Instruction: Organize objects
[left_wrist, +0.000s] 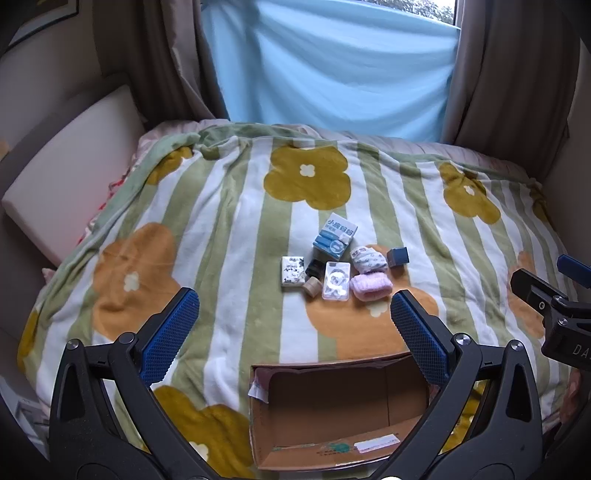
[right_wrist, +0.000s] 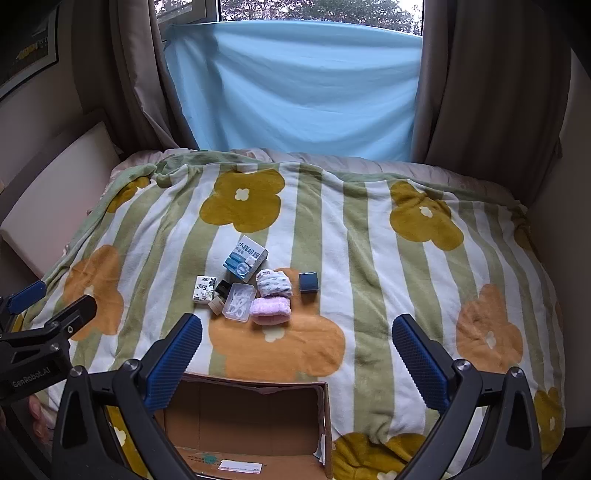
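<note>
where treetops fill right view's window (right_wrist: 314, 9)

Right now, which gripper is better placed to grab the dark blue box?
Probably the right gripper: the dark blue box sits at the pile's right edge, nearly centred ahead of it. Both are open and empty.
</note>
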